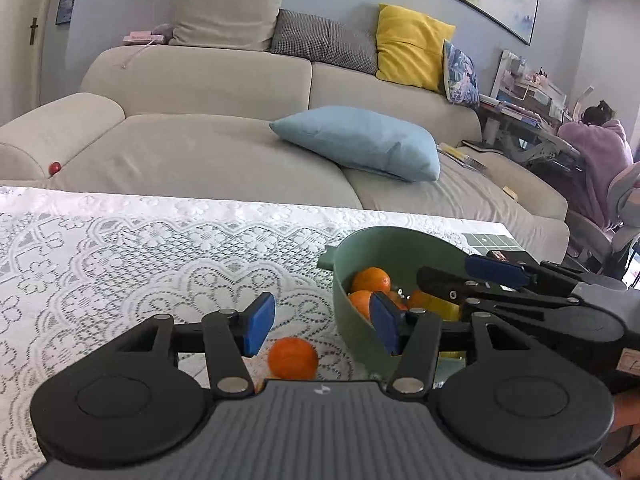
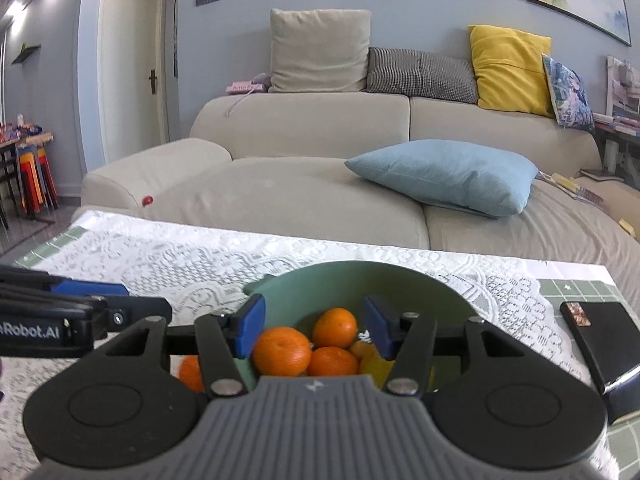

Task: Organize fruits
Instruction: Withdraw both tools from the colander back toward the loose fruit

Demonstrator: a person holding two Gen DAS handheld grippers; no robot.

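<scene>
Left wrist view: the left gripper point(image 1: 322, 326) stands parted and empty above a loose round orange tangerine point(image 1: 293, 358) on the white lace tablecloth point(image 1: 120, 264), just beside the sage-green plastic bowl point(image 1: 360, 344), which already holds several oranges (plus something yellow). That one appears to be what's left.

Right wrist view: the right gripper point(image 2: 312, 330) hangs over the bowl point(image 2: 360, 276), its blue pads clear of the piled oranges point(image 2: 281, 351), nothing held. A black box point(image 2: 600, 340) lies nearby.

Orange fruits point(image 2: 281, 351) in green bowl point(image 2: 360, 280); white floral lace cloth point(image 1: 120, 260) on bench; blue gripper pads point(image 2: 250, 330).
</scene>
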